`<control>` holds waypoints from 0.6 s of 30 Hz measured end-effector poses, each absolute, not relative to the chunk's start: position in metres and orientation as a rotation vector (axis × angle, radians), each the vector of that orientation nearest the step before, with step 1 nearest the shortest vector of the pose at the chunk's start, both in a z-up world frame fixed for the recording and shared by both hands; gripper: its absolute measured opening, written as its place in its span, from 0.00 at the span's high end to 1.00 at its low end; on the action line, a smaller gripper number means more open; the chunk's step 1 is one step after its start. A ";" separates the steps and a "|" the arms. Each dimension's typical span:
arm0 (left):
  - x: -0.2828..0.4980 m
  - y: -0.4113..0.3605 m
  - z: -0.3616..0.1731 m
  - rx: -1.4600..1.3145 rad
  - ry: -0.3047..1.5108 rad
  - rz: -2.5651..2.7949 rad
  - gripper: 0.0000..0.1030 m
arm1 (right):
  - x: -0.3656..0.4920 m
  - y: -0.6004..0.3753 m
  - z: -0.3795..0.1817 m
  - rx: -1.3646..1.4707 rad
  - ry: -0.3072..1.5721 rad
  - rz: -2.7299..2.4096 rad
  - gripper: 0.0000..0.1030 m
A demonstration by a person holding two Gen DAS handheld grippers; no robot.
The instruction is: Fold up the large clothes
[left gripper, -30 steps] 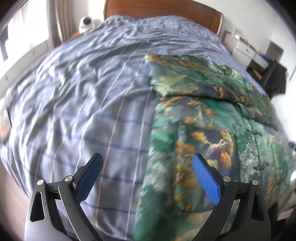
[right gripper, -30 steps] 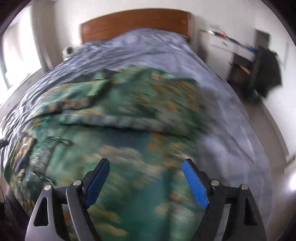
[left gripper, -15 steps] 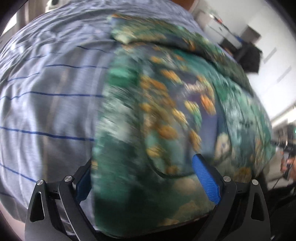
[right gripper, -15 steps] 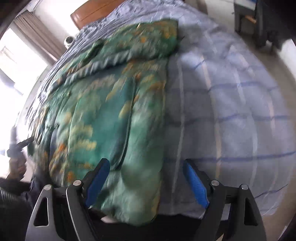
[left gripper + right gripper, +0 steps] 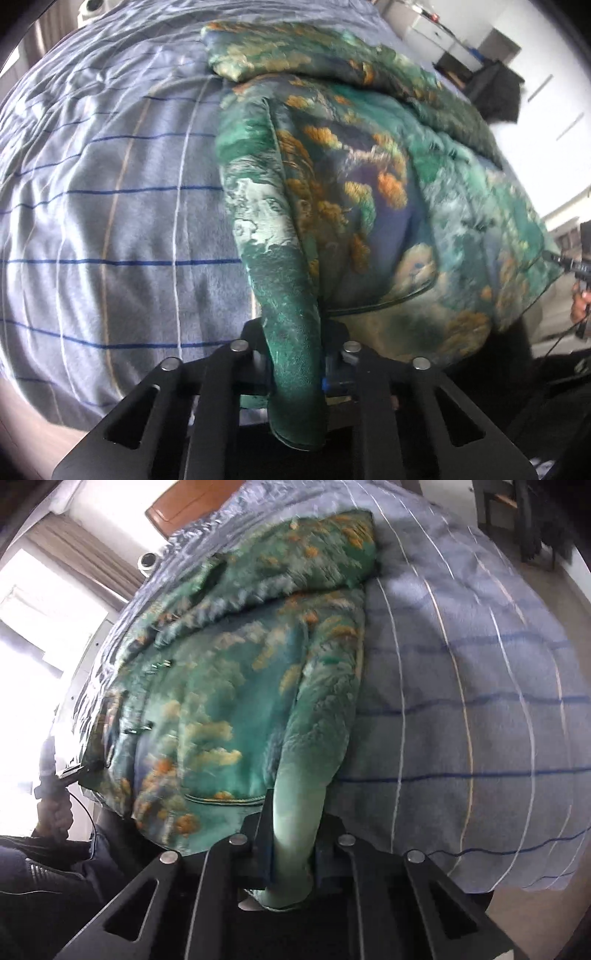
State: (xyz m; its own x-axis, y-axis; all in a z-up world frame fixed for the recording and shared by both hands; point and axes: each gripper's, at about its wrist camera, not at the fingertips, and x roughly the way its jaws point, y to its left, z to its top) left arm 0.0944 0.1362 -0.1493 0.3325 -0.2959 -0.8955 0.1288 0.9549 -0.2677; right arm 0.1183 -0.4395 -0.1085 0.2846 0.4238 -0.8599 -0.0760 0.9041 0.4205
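A large green padded jacket (image 5: 369, 177) with orange and gold patterns lies on the bed, its sleeves folded across the top. It also shows in the right wrist view (image 5: 229, 672). My left gripper (image 5: 295, 369) is shut on the jacket's bottom left hem corner at the bed's near edge. My right gripper (image 5: 291, 853) is shut on the bottom right hem corner. The fabric hides the pads of both grippers.
The bed has a blue-grey striped cover (image 5: 110, 221), which also shows in the right wrist view (image 5: 461, 701). A wooden headboard (image 5: 184, 502) is at the far end. A white cabinet (image 5: 436, 29) and dark clothes (image 5: 495, 88) stand at the right.
Both grippers have moved down to the jacket's bottom hem and closed on its two corners. They were open and above the bed a second ago.
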 end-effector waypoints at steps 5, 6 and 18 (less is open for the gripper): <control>0.081 0.139 -0.116 -0.167 1.146 -0.316 0.88 | 0.119 -0.440 -0.071 0.337 1.173 0.357 0.88; 0.075 0.143 -0.108 -0.175 1.141 -0.330 0.88 | 0.117 -0.441 -0.065 0.340 1.169 0.367 0.88; 0.019 0.178 -0.055 -0.348 1.129 -0.462 0.89 | 0.082 -0.462 -0.008 0.432 1.209 0.518 0.89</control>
State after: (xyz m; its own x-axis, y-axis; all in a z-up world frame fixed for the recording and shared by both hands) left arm 0.0194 0.1785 -0.0550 0.3506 -0.5195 -0.7793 0.1764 0.8538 -0.4898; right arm 0.0818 -0.4619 -0.0081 0.2650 0.5894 -0.7631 -0.1458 0.8068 0.5725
